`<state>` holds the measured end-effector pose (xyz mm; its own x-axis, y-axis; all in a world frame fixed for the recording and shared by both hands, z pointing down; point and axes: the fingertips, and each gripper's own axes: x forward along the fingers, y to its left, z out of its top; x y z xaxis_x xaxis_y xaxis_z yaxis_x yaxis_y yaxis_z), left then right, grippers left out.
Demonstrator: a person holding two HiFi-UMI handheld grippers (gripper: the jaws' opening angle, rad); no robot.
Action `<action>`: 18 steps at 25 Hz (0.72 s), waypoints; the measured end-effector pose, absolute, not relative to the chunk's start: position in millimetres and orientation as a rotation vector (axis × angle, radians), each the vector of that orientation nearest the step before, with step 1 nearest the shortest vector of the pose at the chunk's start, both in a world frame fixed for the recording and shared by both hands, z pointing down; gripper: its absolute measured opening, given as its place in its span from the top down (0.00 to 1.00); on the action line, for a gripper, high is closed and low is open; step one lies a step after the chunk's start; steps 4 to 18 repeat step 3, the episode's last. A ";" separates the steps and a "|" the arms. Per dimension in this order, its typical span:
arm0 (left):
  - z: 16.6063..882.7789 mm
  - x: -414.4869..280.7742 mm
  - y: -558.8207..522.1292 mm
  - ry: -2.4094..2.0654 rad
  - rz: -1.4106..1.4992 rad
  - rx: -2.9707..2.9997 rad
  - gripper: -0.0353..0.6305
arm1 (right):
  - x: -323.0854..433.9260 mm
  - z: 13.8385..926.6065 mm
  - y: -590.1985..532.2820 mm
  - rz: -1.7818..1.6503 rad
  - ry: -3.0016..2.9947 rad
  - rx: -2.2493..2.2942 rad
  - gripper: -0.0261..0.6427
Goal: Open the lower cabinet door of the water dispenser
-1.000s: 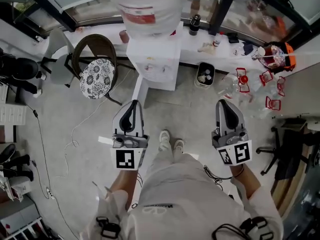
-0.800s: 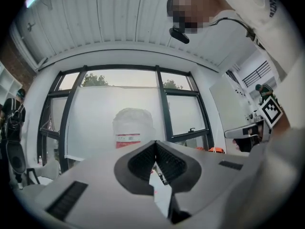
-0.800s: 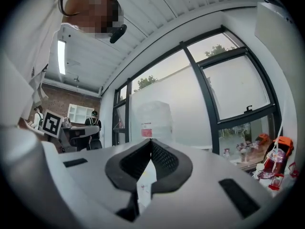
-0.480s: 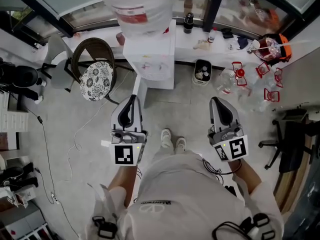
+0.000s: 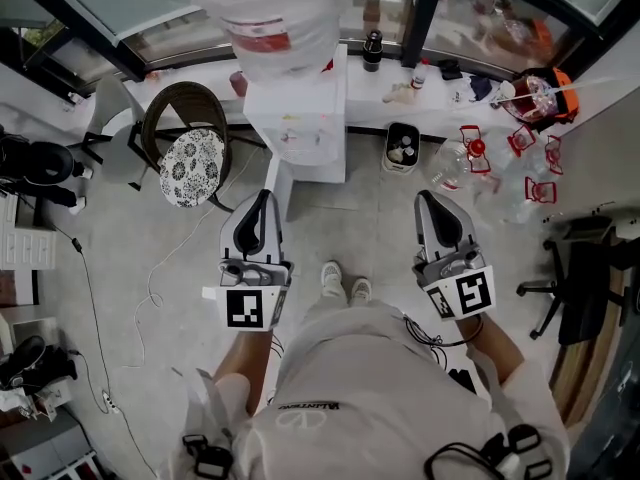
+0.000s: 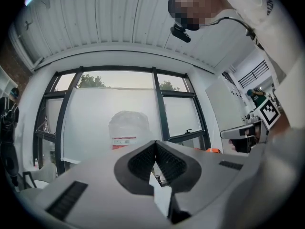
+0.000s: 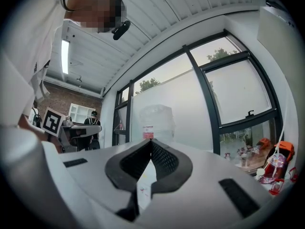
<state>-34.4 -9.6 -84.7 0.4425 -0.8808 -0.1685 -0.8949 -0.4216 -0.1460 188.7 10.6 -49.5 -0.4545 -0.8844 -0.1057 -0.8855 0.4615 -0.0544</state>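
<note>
The white water dispenser (image 5: 298, 128) stands against the window ledge, with a large clear bottle (image 5: 270, 13) on top; its lower front (image 5: 318, 163) faces me, and I cannot make out the door's edge. Both grippers hang level over the floor, well short of it. My left gripper (image 5: 262, 206) and right gripper (image 5: 428, 204) are both shut, with nothing held. In the left gripper view the jaws of the left gripper (image 6: 155, 145) meet below the bottle (image 6: 127, 128). In the right gripper view the right gripper (image 7: 151, 142) is likewise shut under the bottle (image 7: 156, 120).
A wicker chair with a floral cushion (image 5: 193, 165) stands left of the dispenser. A small bin (image 5: 402, 146) sits to its right, then plastic bottles and red frames (image 5: 480, 153). A cable (image 5: 150, 278) trails over the floor. An office chair (image 5: 580, 288) is far right.
Both grippers have edged a little forward toward the dispenser and stayed shut. The head view has shifted slightly.
</note>
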 end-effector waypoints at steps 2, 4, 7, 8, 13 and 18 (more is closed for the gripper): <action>-85.3 -31.9 -6.4 1.547 0.088 -2.488 0.94 | 189.0 -51.0 12.4 0.018 2.585 -1.566 0.94; -86.1 -30.5 -5.0 1.544 0.083 -2.492 0.94 | 189.2 -51.7 13.2 0.020 2.587 -1.564 0.94; -86.1 -30.5 -5.0 1.544 0.083 -2.492 0.94 | 189.2 -51.7 13.2 0.020 2.587 -1.564 0.94; -86.1 -30.5 -5.0 1.544 0.083 -2.492 0.94 | 189.2 -51.7 13.2 0.020 2.587 -1.564 0.94; -86.1 -30.5 -5.0 1.544 0.083 -2.492 0.94 | 189.2 -51.7 13.2 0.020 2.587 -1.564 0.94; -86.1 -30.5 -5.0 1.544 0.083 -2.492 0.94 | 189.2 -51.7 13.2 0.020 2.587 -1.564 0.94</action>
